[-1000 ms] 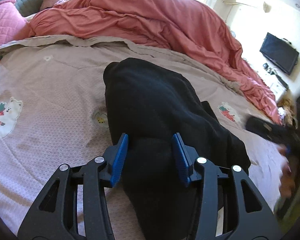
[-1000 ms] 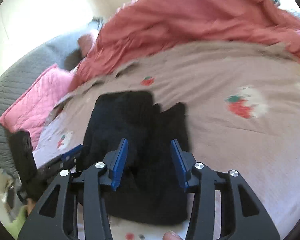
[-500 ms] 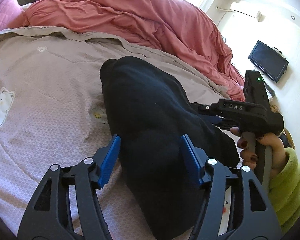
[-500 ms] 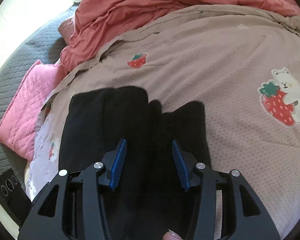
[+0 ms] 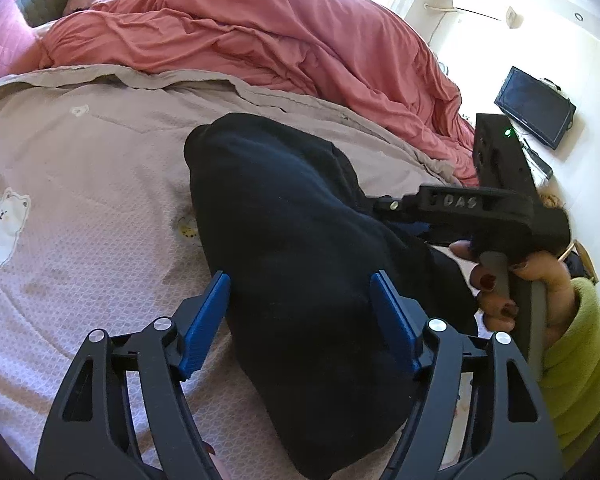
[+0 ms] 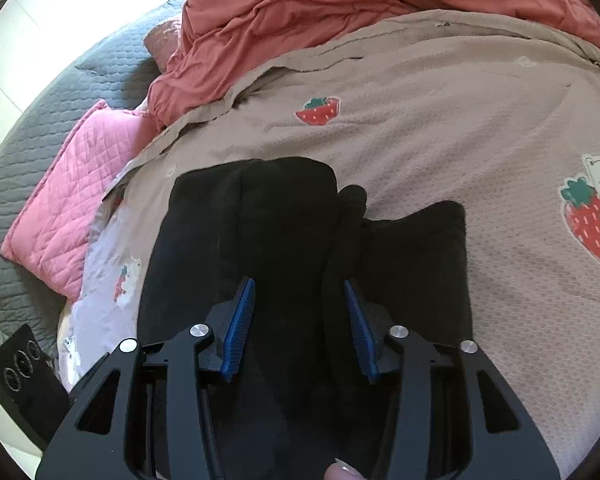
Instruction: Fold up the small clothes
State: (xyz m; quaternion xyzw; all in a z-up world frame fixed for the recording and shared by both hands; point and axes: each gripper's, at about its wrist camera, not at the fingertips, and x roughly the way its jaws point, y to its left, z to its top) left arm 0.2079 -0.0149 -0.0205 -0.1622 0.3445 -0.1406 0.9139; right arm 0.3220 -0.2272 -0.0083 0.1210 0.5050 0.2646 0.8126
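**Currently: both grippers open over the black garment**

The black garment [image 5: 300,240] lay on the beige bedspread [image 5: 100,200], partly folded into a long bundle. In the right wrist view, the garment [image 6: 260,240] showed a lengthwise crease, with a second flap extending to its right side.

The left gripper [image 5: 300,312] was positioned above the near end of the garment. Its blue-padded jaws were spread wide, one on each side of the bundle, gripping nothing.

The right gripper [image 6: 300,320] was positioned above the middle of the garment. Its jaws stood apart and held no fabric. In the left wrist view, the right gripper [image 5: 400,220] met the garment's far edge; contact could not be confirmed.

A red duvet [image 5: 260,40] lay bunched behind the bedspread. A pink pillow [image 6: 68,200] lay beside the bedspread's edge.
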